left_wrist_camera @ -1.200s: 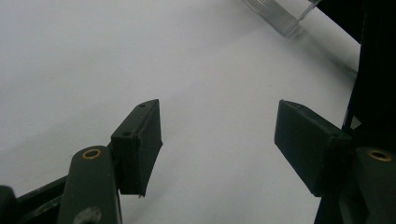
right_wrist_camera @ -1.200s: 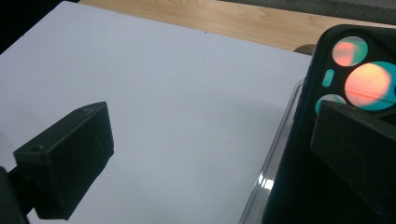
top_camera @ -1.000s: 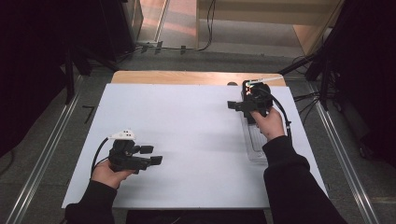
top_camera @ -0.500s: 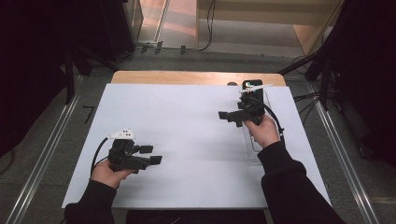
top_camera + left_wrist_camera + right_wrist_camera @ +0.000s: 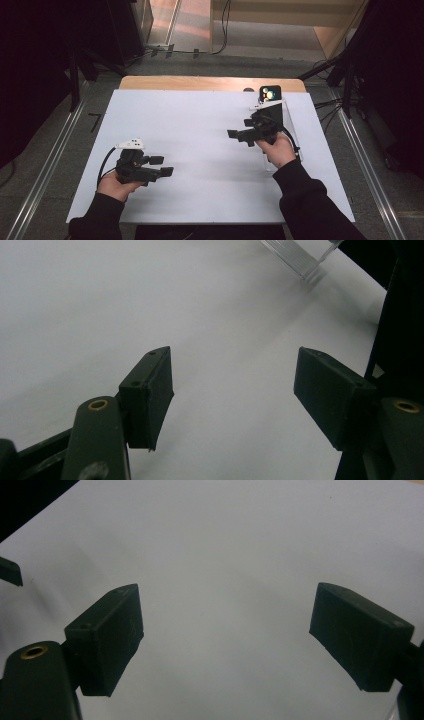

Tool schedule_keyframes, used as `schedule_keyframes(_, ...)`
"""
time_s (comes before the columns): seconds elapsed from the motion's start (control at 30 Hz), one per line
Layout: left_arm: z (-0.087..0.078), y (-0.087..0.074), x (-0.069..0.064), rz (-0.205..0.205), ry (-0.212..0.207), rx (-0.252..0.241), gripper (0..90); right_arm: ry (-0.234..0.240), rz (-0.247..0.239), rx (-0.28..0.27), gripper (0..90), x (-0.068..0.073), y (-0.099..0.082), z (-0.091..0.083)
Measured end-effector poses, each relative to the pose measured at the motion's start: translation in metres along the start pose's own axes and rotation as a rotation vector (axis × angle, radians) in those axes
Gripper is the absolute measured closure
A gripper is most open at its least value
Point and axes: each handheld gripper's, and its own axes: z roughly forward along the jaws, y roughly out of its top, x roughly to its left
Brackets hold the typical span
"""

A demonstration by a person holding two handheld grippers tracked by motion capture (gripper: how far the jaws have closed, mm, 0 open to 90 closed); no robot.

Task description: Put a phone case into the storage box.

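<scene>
My left gripper (image 5: pixel 162 165) rests low over the front left of the white board (image 5: pixel 200 120), held in a hand and pointing right. Its jaws stand open with nothing between them, and the left gripper view (image 5: pixel 235 375) has bare white board in the gap. My right gripper (image 5: pixel 239 128) hovers right of centre and points left. Its jaws are open and have just been closing a little, with nothing between them in the right gripper view (image 5: pixel 227 625). Behind the right hand lies a clear plastic rack (image 5: pixel 287 117).
A small black device with coloured spots (image 5: pixel 270 93) stands at the rack's far end. A ridged corner of the clear rack (image 5: pixel 300 255) is at the top of the left gripper view. A wooden table edge (image 5: pixel 200 83) runs behind the board. Metal rails flank the table.
My right gripper has moved left and toward the person, away from the clear rack and out over the white board. The left gripper has stayed where it was.
</scene>
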Motion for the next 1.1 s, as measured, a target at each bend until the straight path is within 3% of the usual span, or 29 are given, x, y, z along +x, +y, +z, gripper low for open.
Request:
schedule_keyframes(0.4, 0.000, 0.000, 0.000, -0.002, -0.011, 0.005, 32.2, 0.039, -0.055, 0.043, 12.9, 0.016, -0.020, 0.000)
schedule_keyframes(0.57, -0.001, 0.000, -0.002, -0.010, -0.044, -0.013, 32.2, 0.058, -0.101, 0.015, 12.9, 0.021, -0.029, -0.004)
schedule_keyframes(1.1, 0.001, -0.003, -0.009, 0.000, -0.043, 0.013, 32.1, 0.105, -0.096, 0.081, 13.0, 0.025, -0.060, -0.017)
